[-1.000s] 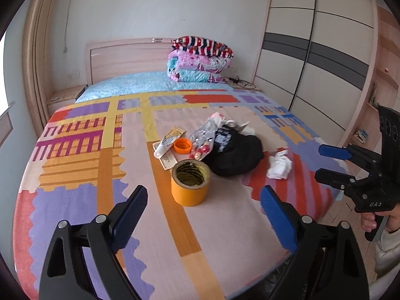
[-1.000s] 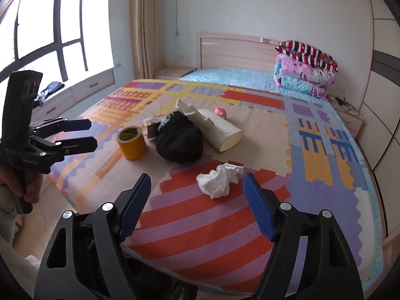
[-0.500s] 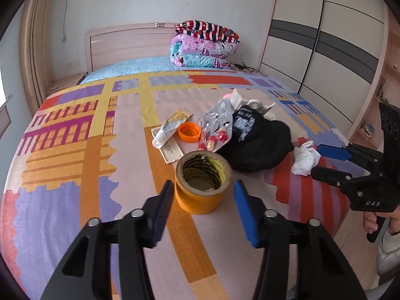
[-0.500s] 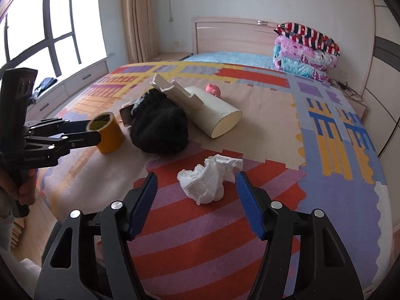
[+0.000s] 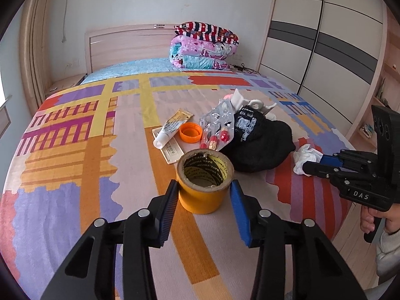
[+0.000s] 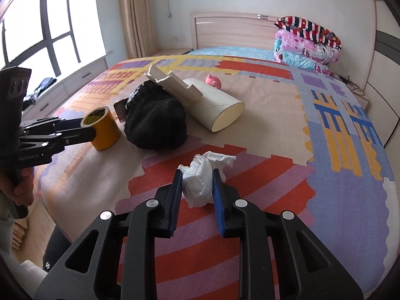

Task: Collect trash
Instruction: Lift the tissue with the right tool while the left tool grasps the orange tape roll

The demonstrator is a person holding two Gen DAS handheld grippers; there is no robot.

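Over the last second I've brought both grippers in: my left gripper [image 5: 203, 195] has narrowed until its 2 pads bracket the tape roll [image 5: 204, 176], touching or nearly so, I can't tell if it grips, and my right gripper [image 6: 195, 187] has closed on the crumpled tissue [image 6: 203, 175]. So 2 pickups look ready, with both pieces still resting on the patterned bedspread [image 5: 75, 175]. Bedroom: black cloth [image 5: 260, 145] mid-bed, folded quilts [image 5: 203, 46] at the headboard, wardrobe [image 5: 325, 37] beyond.

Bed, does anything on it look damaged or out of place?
Yes. The tape roll has a ragged, torn top rim. A broken white cylinder leans on the black bag, and crumpled tissue lies loose.
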